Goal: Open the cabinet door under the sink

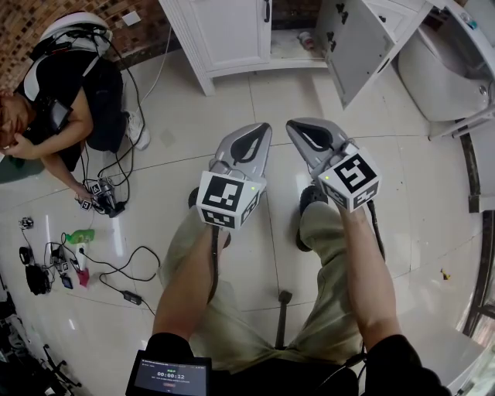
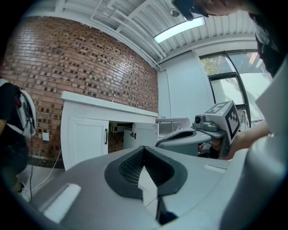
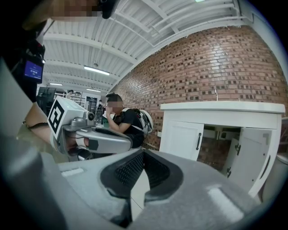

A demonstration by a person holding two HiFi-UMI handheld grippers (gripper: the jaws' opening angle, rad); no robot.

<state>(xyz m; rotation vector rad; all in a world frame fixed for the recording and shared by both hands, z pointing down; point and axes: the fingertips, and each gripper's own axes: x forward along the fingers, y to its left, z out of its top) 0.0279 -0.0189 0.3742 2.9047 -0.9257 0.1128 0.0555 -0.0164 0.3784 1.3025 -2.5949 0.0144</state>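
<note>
The white sink cabinet (image 1: 232,35) stands against the brick wall at the top of the head view. Its left door (image 1: 232,27) is closed, with a black handle (image 1: 267,9). Its right door (image 1: 352,42) stands swung wide open, showing the dark inside (image 2: 118,134). Both grippers hover side by side above the person's knees, well short of the cabinet. My left gripper (image 1: 261,130) is shut with nothing in it. My right gripper (image 1: 294,125) is shut too, and empty. From the right gripper view the closed door (image 3: 182,139) and the open door (image 3: 249,161) sit ahead to the right.
A person (image 1: 62,85) crouches on the tiled floor at the left, near cables and small devices (image 1: 77,247) and a green bottle (image 1: 80,235). A white fixture (image 1: 441,69) stands right of the open door. A small screen (image 1: 170,375) sits at the bottom edge.
</note>
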